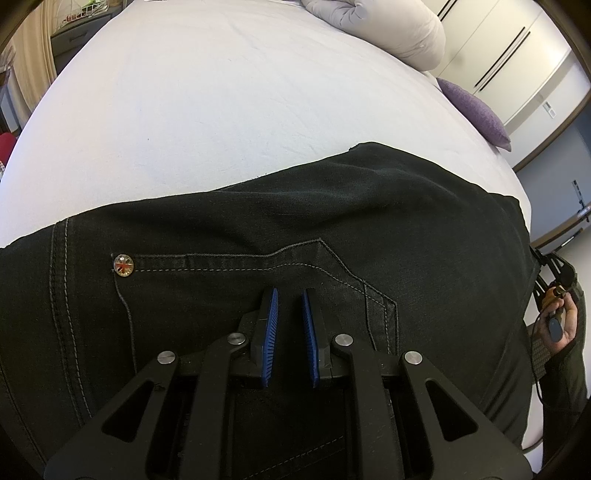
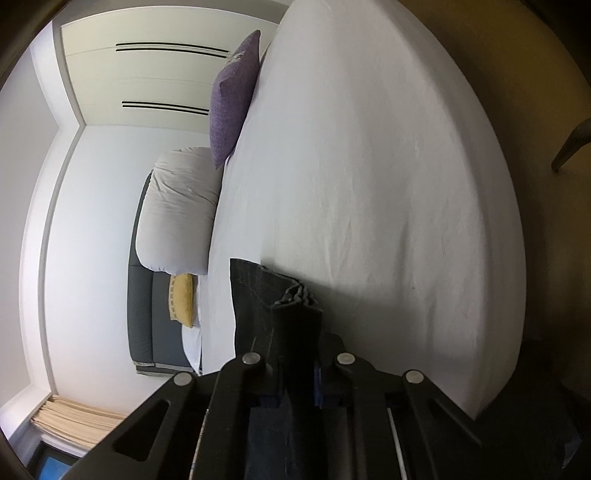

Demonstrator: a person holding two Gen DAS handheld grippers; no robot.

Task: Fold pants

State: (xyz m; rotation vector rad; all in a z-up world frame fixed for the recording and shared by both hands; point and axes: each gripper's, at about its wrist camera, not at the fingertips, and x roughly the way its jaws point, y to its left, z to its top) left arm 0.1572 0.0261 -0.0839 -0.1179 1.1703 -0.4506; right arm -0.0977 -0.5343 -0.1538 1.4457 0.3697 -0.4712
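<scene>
Black denim pants (image 1: pixel 332 221) lie across the white bed (image 1: pixel 221 92), seat side up, with a back pocket and a round rivet (image 1: pixel 123 264) showing. My left gripper (image 1: pixel 290 295) hovers just over the pocket, its blue-padded jaws a little apart with nothing between them. My right gripper (image 2: pixel 295 332) is shut on a bunched fold of the pants (image 2: pixel 291 314), held at the bed's edge. In the left wrist view the right gripper (image 1: pixel 554 280) and the hand holding it show at the pants' right end.
A rolled white duvet (image 1: pixel 388 26) and a purple cushion (image 1: pixel 476 110) lie at the head of the bed. A yellow cushion (image 2: pixel 183 299) rests on a grey headboard (image 2: pixel 142 295). White wardrobe doors (image 2: pixel 147 74) stand behind.
</scene>
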